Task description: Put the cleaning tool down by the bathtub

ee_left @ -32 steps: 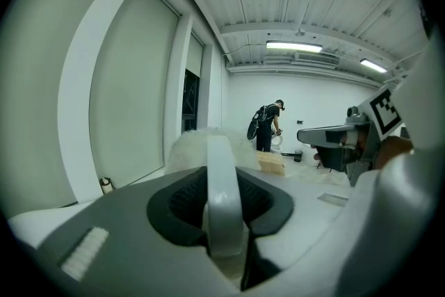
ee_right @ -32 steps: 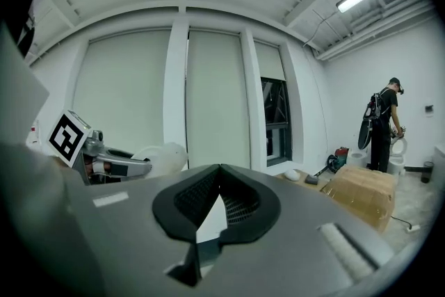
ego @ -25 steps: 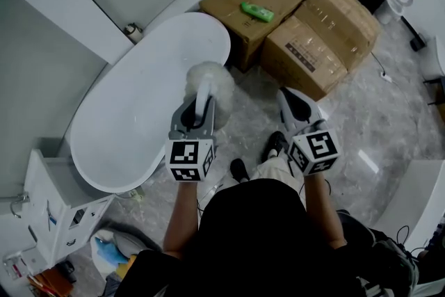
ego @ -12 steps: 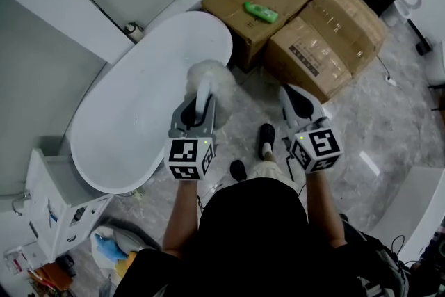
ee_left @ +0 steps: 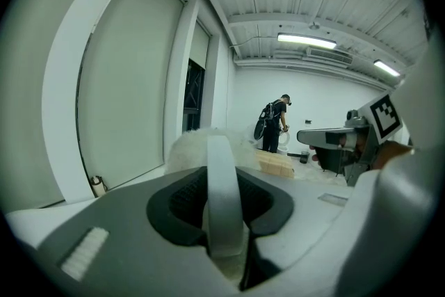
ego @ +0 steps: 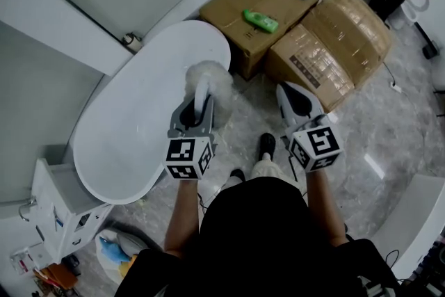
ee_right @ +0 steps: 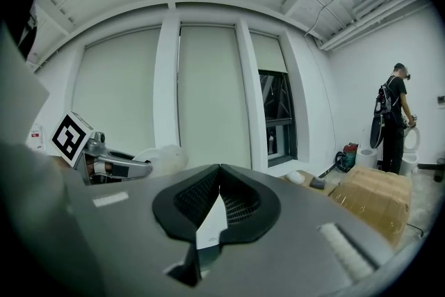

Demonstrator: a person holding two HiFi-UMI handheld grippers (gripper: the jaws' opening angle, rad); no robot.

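The cleaning tool is a white fluffy duster [ego: 207,78] on a white handle [ee_left: 222,198]. My left gripper [ego: 197,111] is shut on that handle and holds the fluffy head [ee_left: 189,147] forward, over the near rim of the white oval bathtub [ego: 132,129]. My right gripper [ego: 295,102] is level with it on the right, over the marble floor, shut with nothing between its jaws [ee_right: 219,169]. From the right gripper view the left gripper [ee_right: 104,165] and the duster [ee_right: 163,158] show at the left.
Two cardboard boxes [ego: 264,10] [ego: 334,38] stand beyond the tub's far end, with a green bottle [ego: 260,21] on the nearer one. A white cabinet [ego: 62,209] is at the tub's near end. A person in black [ee_left: 274,123] stands far off. My shoe [ego: 267,145] is below.
The person has stepped along the floor, one foot moving forward; both grippers travelled along together, the duster still held. Tub and boxes have shifted slightly in the head view.
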